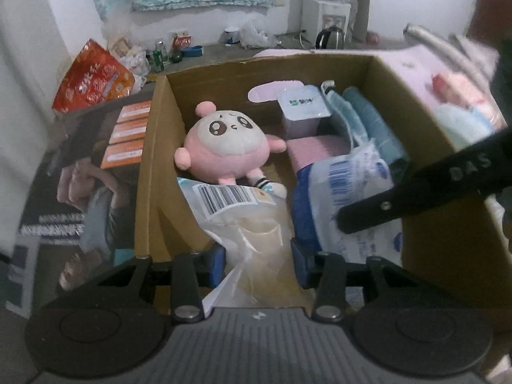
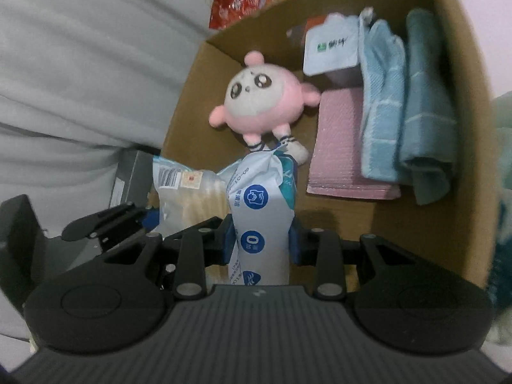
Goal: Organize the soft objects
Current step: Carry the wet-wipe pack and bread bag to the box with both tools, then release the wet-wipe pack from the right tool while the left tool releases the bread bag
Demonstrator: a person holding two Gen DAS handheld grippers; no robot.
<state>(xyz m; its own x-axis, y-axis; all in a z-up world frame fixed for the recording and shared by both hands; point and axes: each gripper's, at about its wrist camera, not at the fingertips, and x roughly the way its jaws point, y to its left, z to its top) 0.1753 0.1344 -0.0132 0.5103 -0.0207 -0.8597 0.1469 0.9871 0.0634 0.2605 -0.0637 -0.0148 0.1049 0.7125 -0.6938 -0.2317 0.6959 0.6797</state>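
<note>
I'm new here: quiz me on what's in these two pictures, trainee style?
1. True or false: the plush lies inside the box.
2. What does the right gripper hold?
A. towel
B. white-and-blue pack
C. plush
3. Fill in: the left gripper grips a clear ____ with a barcode.

Key: 1 true. 2 B, the pack. 3 bag.

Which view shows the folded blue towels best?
The right wrist view: both blue towels stand unobstructed against the box wall. In the left wrist view they are blurred, partly hidden behind a plastic pack.
</note>
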